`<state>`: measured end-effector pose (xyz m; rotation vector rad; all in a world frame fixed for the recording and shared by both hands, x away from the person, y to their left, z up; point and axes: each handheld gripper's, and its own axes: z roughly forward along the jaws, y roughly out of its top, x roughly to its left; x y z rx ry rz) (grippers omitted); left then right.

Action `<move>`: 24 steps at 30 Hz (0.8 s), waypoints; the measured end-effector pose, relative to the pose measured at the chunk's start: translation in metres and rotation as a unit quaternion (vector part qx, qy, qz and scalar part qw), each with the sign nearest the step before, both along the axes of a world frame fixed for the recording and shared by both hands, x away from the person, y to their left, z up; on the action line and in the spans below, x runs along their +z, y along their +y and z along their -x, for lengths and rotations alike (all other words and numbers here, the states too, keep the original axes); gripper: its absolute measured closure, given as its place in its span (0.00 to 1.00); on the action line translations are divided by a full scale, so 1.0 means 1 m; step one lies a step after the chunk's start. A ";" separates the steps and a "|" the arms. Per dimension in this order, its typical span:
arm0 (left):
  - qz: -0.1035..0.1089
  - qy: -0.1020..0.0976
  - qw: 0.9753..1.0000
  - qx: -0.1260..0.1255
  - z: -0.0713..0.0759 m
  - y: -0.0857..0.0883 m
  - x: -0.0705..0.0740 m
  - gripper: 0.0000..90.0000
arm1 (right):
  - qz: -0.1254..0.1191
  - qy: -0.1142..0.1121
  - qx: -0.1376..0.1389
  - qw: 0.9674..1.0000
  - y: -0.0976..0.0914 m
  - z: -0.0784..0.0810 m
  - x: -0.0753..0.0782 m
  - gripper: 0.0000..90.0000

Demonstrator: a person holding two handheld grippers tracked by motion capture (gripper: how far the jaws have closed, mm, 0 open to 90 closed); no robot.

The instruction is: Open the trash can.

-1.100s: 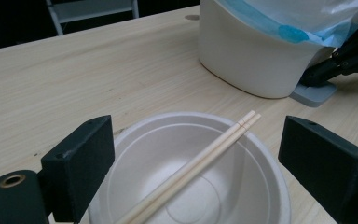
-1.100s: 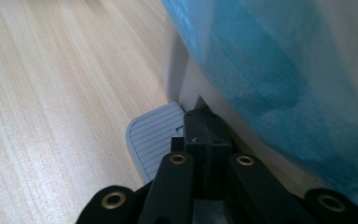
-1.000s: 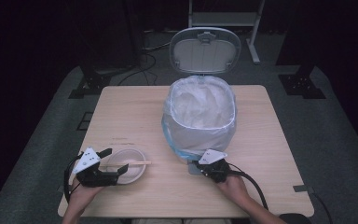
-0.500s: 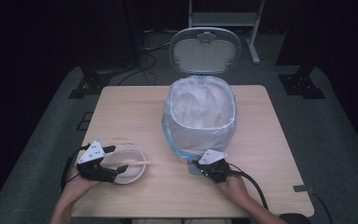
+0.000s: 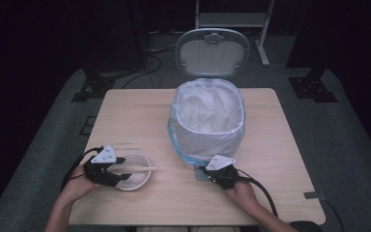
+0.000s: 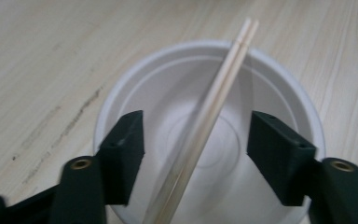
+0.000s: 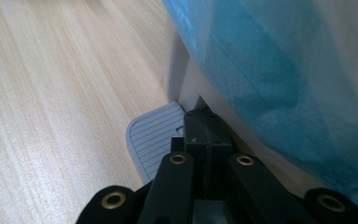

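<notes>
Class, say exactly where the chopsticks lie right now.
In the high view the chopsticks rest across the white bowl at the table's near left, between the left gripper's jaws.

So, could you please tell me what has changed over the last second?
The left gripper has slid in over the white bowl, and its jaws have just been closing around the chopsticks lying across it, not yet touching them. The right gripper stays shut on the pedal of the bin, whose lid stays up.
</notes>
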<state>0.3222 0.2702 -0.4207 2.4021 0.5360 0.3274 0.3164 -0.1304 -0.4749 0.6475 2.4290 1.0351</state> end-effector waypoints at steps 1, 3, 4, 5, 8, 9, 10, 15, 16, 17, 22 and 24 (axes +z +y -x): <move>-0.007 0.011 1.000 -0.002 -0.001 -0.001 0.000 0.48 | 0.000 0.000 0.000 1.000 0.000 0.000 0.000 1.00; -0.012 0.022 1.000 -0.007 -0.003 -0.002 -0.001 0.52 | -0.005 0.002 -0.003 1.000 0.001 0.001 0.000 1.00; -0.013 0.023 1.000 -0.009 -0.004 -0.002 -0.002 0.53 | -0.008 0.004 -0.005 1.000 0.001 0.001 0.000 1.00; -0.015 0.024 1.000 -0.011 -0.004 -0.002 -0.003 0.54 | -0.008 0.004 -0.005 1.000 0.001 0.001 0.000 1.00; -0.014 0.030 0.999 -0.009 -0.006 -0.002 -0.004 0.63 | -0.008 0.003 -0.004 1.000 0.001 0.001 0.000 1.00; -0.013 0.031 0.999 -0.004 -0.006 -0.003 -0.004 0.65 | -0.008 0.003 -0.004 1.000 0.001 0.001 0.000 1.00; -0.011 0.035 0.999 -0.003 -0.006 -0.002 -0.003 0.66 | -0.008 0.003 -0.004 1.000 0.001 0.001 0.000 1.00; -0.023 0.041 0.999 -0.008 -0.009 -0.003 -0.004 0.76 | -0.012 0.006 -0.008 1.000 0.002 0.001 -0.001 1.00; -0.026 0.042 0.999 -0.012 -0.009 -0.003 -0.004 0.76 | -0.012 0.006 -0.008 1.000 0.002 0.001 -0.001 1.00; -0.031 0.041 0.999 -0.017 -0.009 -0.004 -0.004 0.80 | -0.011 0.005 -0.007 1.000 0.002 0.001 -0.001 1.00; -0.037 0.051 0.998 -0.031 -0.010 -0.008 -0.005 0.88 | -0.011 0.005 -0.006 1.000 0.001 0.001 -0.001 1.00; -0.041 0.056 0.997 -0.033 -0.011 -0.010 -0.005 0.88 | -0.010 0.004 -0.005 1.000 0.001 0.001 -0.001 1.00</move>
